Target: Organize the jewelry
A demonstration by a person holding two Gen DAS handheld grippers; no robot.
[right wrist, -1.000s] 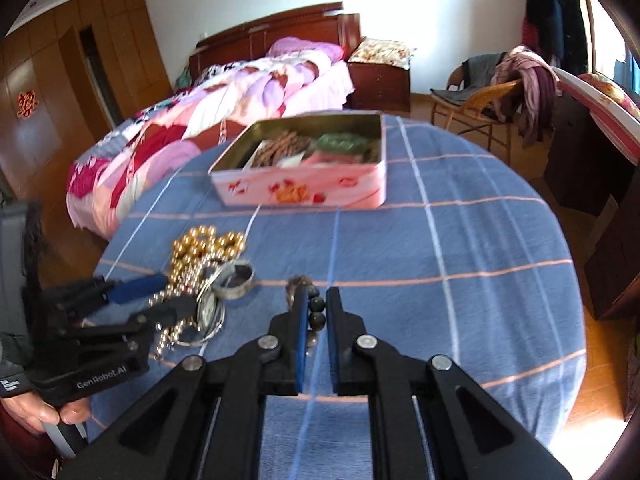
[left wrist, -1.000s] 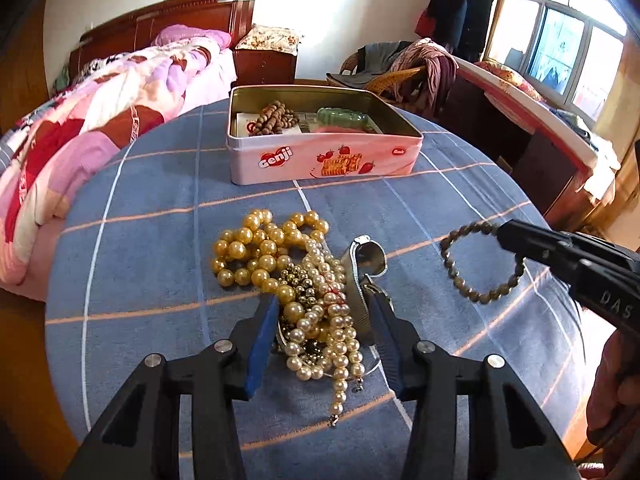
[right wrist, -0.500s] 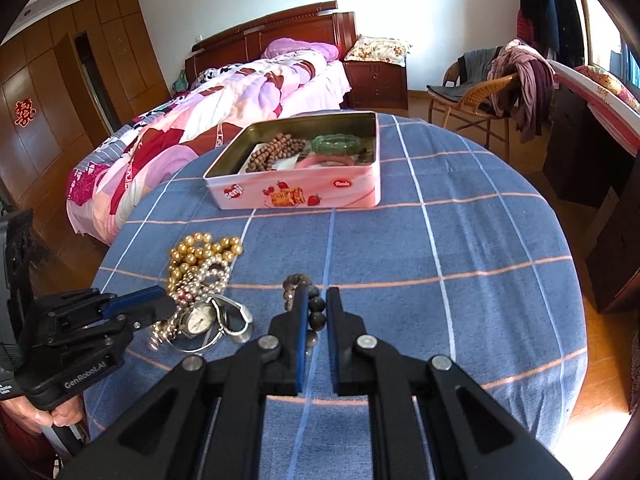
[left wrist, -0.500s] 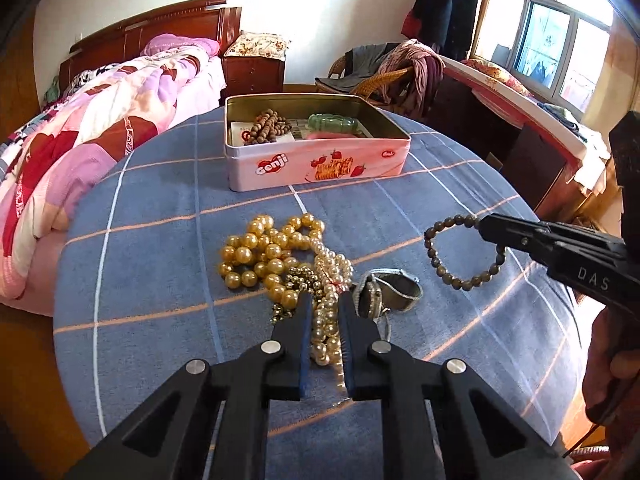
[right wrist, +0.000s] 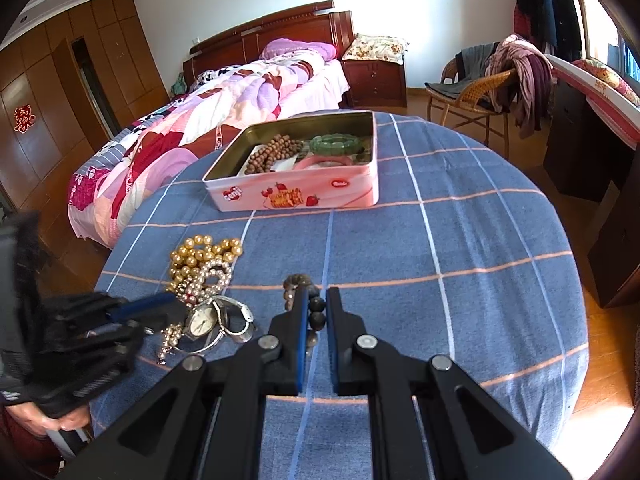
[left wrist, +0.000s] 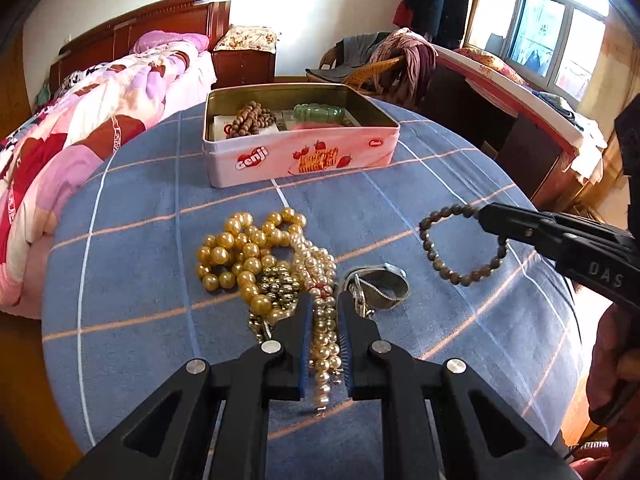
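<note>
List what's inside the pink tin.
Inside the pink tin: brown wooden beads, a green bangle, and a pink ring-shaped piece lying on white card or paper. The tin's near wall and these pieces cover the rest of the bottom.

Watch (left wrist: 380, 286) between necklaces (left wrist: 256, 256) and bracelet (left wrist: 460, 248)

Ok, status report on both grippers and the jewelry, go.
Left gripper shut on pearl strand. Right gripper shut on dark bead bracelet. Watch beside the pile; tin open, path clear.
</note>
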